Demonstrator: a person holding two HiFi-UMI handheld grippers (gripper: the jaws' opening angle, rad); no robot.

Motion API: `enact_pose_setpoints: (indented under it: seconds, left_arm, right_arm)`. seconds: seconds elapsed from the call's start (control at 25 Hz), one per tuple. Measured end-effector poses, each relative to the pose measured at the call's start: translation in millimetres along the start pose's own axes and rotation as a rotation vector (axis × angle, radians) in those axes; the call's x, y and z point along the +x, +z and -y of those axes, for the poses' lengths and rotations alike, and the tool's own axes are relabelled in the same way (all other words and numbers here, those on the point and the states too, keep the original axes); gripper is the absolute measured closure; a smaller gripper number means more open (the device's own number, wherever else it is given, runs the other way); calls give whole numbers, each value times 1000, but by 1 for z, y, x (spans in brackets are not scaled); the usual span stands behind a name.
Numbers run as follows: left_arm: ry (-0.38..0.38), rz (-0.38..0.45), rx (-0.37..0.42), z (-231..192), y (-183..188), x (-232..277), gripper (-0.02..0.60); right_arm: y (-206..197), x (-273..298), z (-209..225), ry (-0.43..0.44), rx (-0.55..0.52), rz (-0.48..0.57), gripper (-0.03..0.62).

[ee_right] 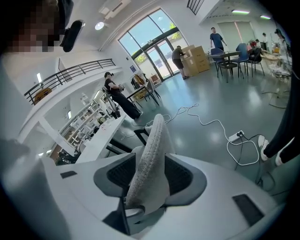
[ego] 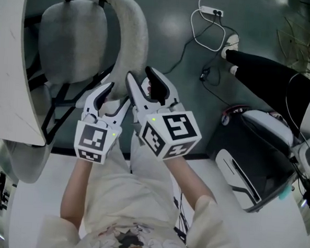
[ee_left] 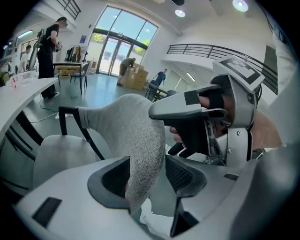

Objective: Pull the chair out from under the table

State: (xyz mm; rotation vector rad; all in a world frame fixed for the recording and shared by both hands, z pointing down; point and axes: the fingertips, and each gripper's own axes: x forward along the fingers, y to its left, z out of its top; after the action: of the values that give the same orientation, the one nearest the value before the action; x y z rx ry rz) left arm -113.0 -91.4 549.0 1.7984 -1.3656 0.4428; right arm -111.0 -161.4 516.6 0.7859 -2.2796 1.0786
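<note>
The chair has a grey fabric backrest (ego: 133,38) and a grey seat (ego: 71,37) that lies partly under the white table (ego: 10,86) at the left. Both grippers straddle the backrest's top edge, side by side. My left gripper (ego: 116,96) (ee_left: 147,173) is open, and the backrest (ee_left: 136,140) lies against its left pad with a gap on the right. My right gripper (ego: 141,75) (ee_right: 150,176) is open too, with the fabric edge (ee_right: 152,154) standing between its pads. The right gripper (ee_left: 197,112) also shows in the left gripper view.
A white power strip (ego: 211,11) and loose cables lie on the dark floor beyond the chair. A black and white machine (ego: 252,153) stands at the right, with a person's dark leg (ego: 263,70) above it. People and tables stand far off in the hall.
</note>
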Motion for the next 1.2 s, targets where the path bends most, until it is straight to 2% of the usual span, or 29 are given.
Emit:
enact_pose_setpoints:
  seconds: [0.16, 0.44, 0.64, 1.0, 1.2]
  left_arm:
    - [-21, 2, -48, -2, -1, 9, 364]
    - [-49, -6, -78, -1, -2, 15, 365]
    - [-71, -17, -65, 2, -3, 17, 385]
    - [-88, -33, -81, 5, -7, 18, 394]
    - [-107, -43, -77, 21, -11, 24, 394]
  right_arm:
    - [2, 11, 0, 2, 4, -15, 416]
    - [0, 24, 4, -10, 17, -39, 416]
    - [-2, 26, 6, -27, -72, -91, 435]
    - [-6, 21, 7, -50, -54, -100, 459]
    - [-9, 9, 20, -71, -37, -98, 464]
